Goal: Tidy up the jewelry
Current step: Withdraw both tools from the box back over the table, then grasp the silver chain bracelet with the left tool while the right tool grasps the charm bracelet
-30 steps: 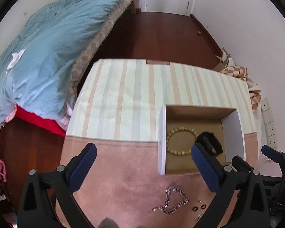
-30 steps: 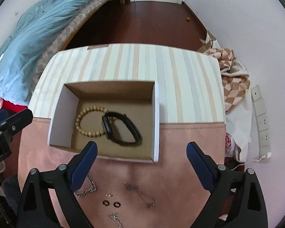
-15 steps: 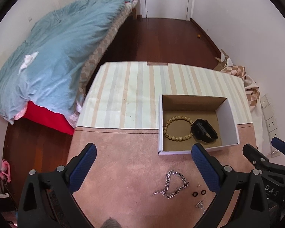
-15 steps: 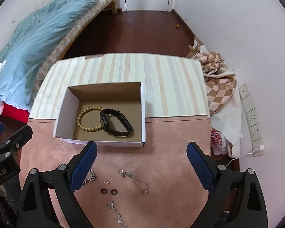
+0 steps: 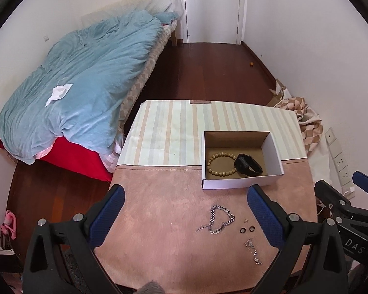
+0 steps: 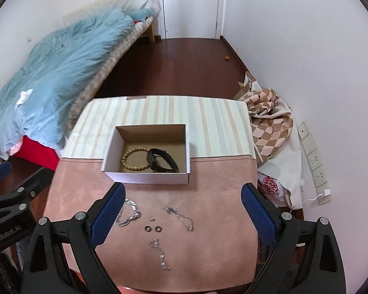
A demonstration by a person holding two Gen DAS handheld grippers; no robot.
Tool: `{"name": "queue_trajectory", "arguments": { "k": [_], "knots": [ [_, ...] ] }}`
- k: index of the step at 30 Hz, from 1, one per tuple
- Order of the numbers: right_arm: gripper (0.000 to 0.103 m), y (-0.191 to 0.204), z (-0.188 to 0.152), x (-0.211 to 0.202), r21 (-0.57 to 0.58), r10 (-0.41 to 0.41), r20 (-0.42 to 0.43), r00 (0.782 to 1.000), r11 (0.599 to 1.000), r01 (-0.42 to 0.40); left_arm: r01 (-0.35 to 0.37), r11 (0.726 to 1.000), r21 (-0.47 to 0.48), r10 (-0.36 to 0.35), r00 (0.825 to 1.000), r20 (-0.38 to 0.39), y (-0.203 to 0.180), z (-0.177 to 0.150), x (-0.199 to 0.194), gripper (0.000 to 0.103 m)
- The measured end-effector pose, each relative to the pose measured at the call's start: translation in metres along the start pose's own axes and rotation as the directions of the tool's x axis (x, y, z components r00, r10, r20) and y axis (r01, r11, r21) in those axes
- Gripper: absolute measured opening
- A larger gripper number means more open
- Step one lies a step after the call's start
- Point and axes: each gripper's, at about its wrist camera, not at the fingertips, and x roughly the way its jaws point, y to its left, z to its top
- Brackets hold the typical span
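Jewelry lies in two groups on the table [image 6: 208, 252]. Inside the open white cardboard box [image 6: 147, 177], a beaded bracelet [image 6: 135, 159] rests flat on the box floor, with a black smart band [image 6: 162, 163] touching it at its 3 o'clock side. On the pink cloth [image 5: 159, 220] nearer the cameras lie the loose pieces: a chunky silver chain [image 5: 217, 220], two small dark rings [image 6: 152, 228] side by side, a tiny stud [image 6: 151, 219] just beyond them, a thin necklace [image 6: 181, 218] at the rings' 2 o'clock, and a fine chain [image 6: 160, 254] at their 6 o'clock.

Left gripper [image 5: 185, 218]: fingers spread wide, holding nothing, raised above the table. In the left wrist view the chunky silver chain and rings lie between the fingers, toward the right finger [image 5: 263, 218]; the box sits beyond at 1 o'clock.

Right gripper [image 6: 181, 213]: fingers spread wide, holding nothing. In the right wrist view the loose pieces lie between its fingers, the chunky chain partly hidden by the left finger [image 6: 108, 214]; the box lies at 11 o'clock.

The far half of the table carries a striped cloth [image 6: 159, 110]. A bed with a blue duvet [image 5: 81, 85] stands at 10 o'clock, a white door [image 5: 212, 7] at 12 o'clock, and checked fabric [image 6: 269, 122] lies on the dark wood floor [image 5: 208, 73] at 3 o'clock.
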Motion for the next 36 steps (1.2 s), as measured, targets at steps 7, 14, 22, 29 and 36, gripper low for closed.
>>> {"name": "queue_trajectory", "arguments": {
  "k": [7, 14, 22, 29, 36],
  "knots": [
    [0.097, -0.009, -0.03, 0.004, 0.047, 0.029, -0.039, 0.999, 0.999, -0.027, -0.018, 1.0, -0.023, 0.018, 1.0, -0.014, 0.01, -0.024, 0.001, 0.102],
    [0.085, -0.023, -0.1, 0.066, 0.099, 0.086, -0.198, 0.976, 0.993, -0.068, -0.073, 0.997, -0.013, 0.071, 0.989, -0.131, 0.011, -0.073, 0.051, 0.102],
    [0.06, 0.0, -0.175, 0.126, 0.062, 0.103, -0.316, 0.943, 0.994, -0.087, -0.1, 0.995, 0.016, 0.101, 0.958, -0.268, 0.008, -0.133, 0.106, 0.102],
    [0.008, 0.025, -0.198, 0.127, -0.085, 0.008, -0.24, 0.971, 0.996, -0.029, -0.099, 0.995, 0.022, 0.101, 0.942, -0.321, 0.008, -0.153, 0.126, 0.102],
    [0.004, 0.001, -0.174, 0.108, 0.04, 0.076, -0.171, 0.982, 0.997, -0.07, -0.081, 0.997, 0.016, 0.082, 0.945, -0.316, 0.007, -0.145, 0.133, 0.102]
  ]
}}
